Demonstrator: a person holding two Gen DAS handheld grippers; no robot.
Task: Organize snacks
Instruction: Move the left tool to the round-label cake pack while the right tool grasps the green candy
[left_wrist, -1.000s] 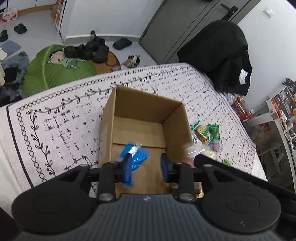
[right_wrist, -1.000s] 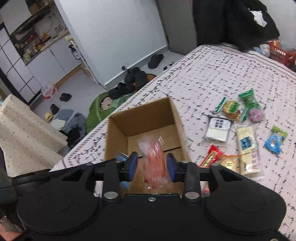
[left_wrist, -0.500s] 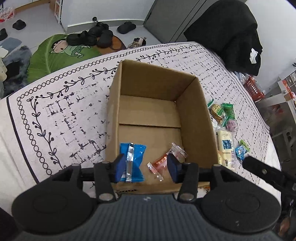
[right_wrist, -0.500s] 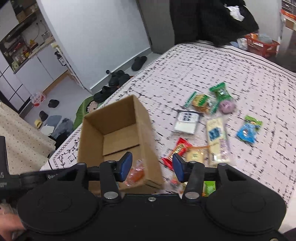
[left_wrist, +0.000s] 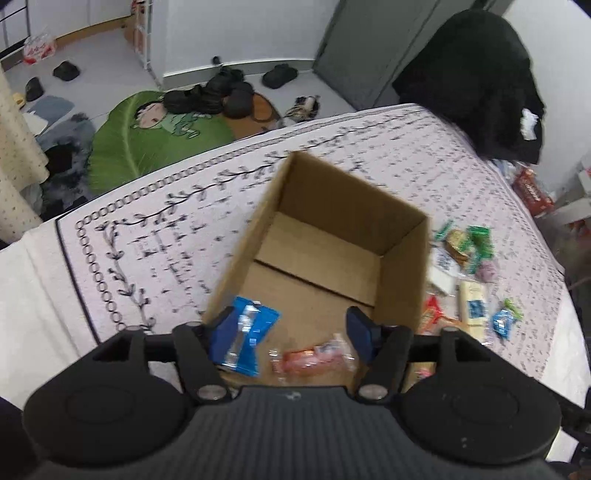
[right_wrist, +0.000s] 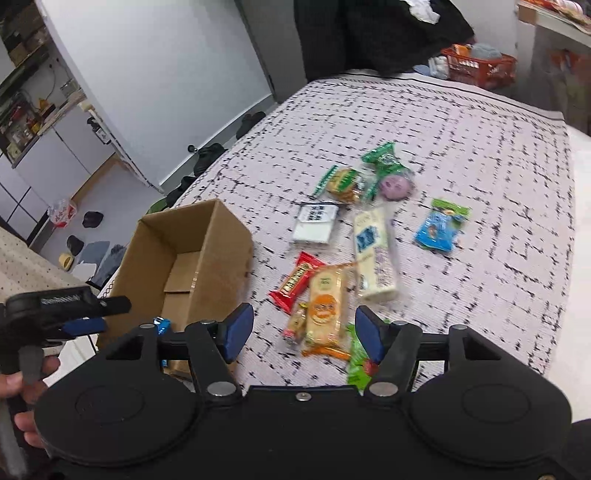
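Blurred in both views. Left gripper (left_wrist: 288, 330) over the cardboard box (left_wrist: 402, 273), jaws opening, gripping nothing; blue packet (left_wrist: 247, 338) and orange packet (left_wrist: 314, 360) on the box floor, partly hidden by the jaws. Only the right wrist view shows the loose snacks (right_wrist: 373, 251) whole: right gripper (right_wrist: 301, 332) above them, jaws opening, empty. Bare bedspread (right_wrist: 480, 147) beyond.

Plain brown cardboard box (left_wrist: 332, 229) ahead of blue-padded black fingers (left_wrist: 360, 332). Between them, blue-and-silver packet (left_wrist: 245, 338) and orange-red clear wrapper (left_wrist: 314, 360). White bedspread (right_wrist: 461, 147) with black dashes, vine border. Beyond right fingers (right_wrist: 238, 330), red bar (right_wrist: 297, 282), green, cream, blue packets.
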